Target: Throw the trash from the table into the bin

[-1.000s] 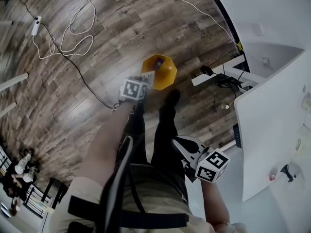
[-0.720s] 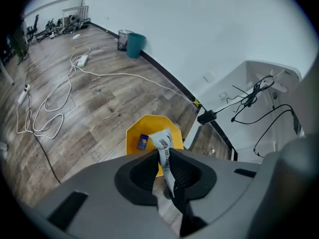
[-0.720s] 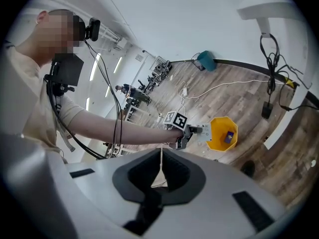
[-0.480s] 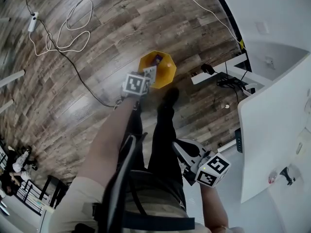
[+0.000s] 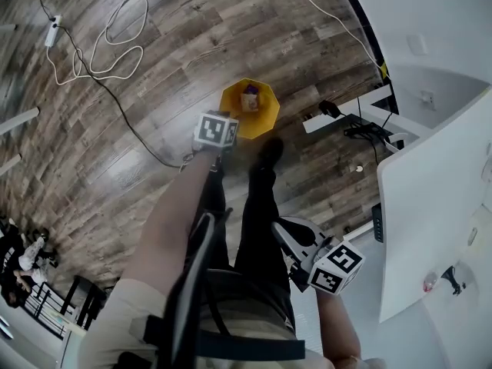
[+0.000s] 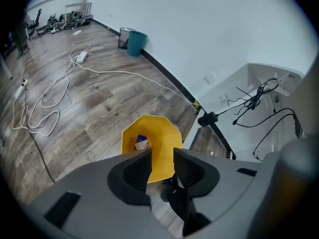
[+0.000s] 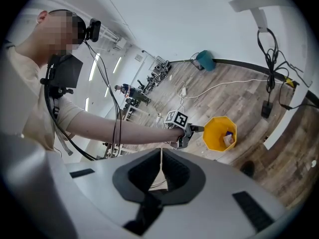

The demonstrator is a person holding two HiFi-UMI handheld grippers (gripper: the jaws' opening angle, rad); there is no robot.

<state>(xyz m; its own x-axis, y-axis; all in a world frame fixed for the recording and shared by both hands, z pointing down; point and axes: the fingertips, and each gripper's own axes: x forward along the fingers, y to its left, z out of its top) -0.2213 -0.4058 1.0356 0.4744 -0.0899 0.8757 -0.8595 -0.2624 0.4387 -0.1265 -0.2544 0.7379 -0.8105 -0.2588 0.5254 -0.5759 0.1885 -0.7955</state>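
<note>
The left gripper (image 6: 162,151) has just been opening its fingers wide with nothing between them, the trash packet (image 6: 142,144) lies in the yellow bin (image 6: 162,133) at their eleven o'clock, and the right gripper (image 7: 161,152) is pinched closed.

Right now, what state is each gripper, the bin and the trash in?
yellow bin: upright, open-topped, trash inside.
trash: lying at the bottom of the bin, free of both grippers.
left gripper: jaws apart after just opening, nothing between them, aimed down at the bin.
right gripper: jaws together, holding nothing.
</note>
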